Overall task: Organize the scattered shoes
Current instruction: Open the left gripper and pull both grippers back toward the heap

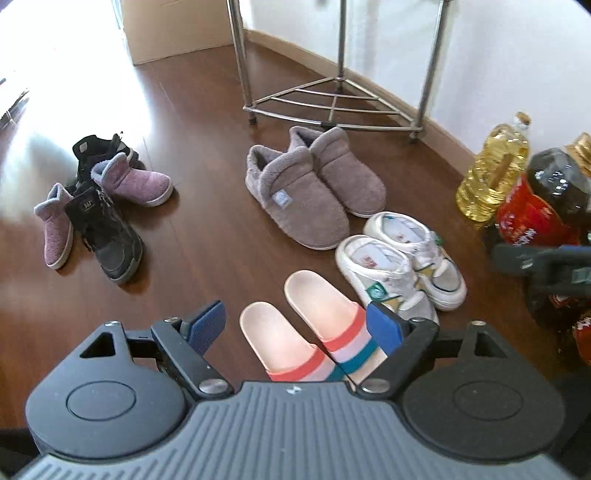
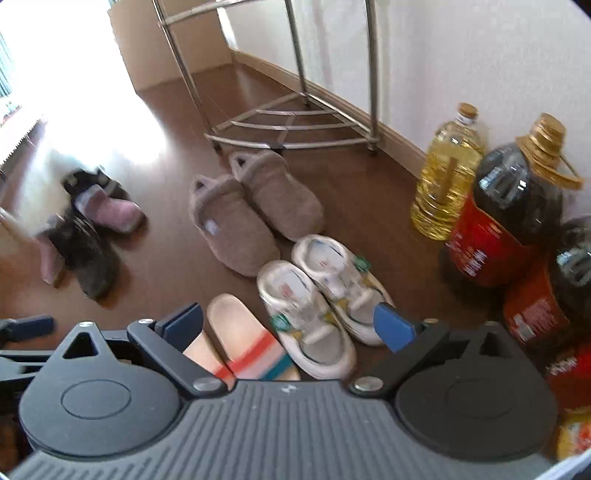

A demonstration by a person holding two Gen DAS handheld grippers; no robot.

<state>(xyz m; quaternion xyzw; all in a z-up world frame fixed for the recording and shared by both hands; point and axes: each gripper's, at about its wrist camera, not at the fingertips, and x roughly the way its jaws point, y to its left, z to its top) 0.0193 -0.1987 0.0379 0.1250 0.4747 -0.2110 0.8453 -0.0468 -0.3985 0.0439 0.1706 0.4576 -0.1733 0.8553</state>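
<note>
Three pairs stand side by side on the wooden floor: grey fleece slippers [image 1: 306,192] [image 2: 255,210], white sneakers [image 1: 402,266] [image 2: 325,299] and pink striped slides [image 1: 306,328] [image 2: 240,339]. Off to the left lies a loose heap of two pink fleece boots [image 1: 136,181] [image 2: 110,210] and two black boots [image 1: 107,229] [image 2: 85,254]. My left gripper [image 1: 295,325] hangs open above the slides, nothing between its blue pads. My right gripper [image 2: 288,325] is open above the slides and sneakers, empty too. The right gripper's black body [image 1: 543,266] shows at the left wrist view's right edge.
A steel corner rack [image 1: 332,99] [image 2: 291,125] stands against the white wall behind the slippers. Large oil bottles [image 1: 491,170] [image 2: 450,177] and dark red-labelled jugs [image 1: 546,203] [image 2: 506,214] crowd the right side. A cardboard box [image 1: 177,29] sits at the back. Bright glare covers the far-left floor.
</note>
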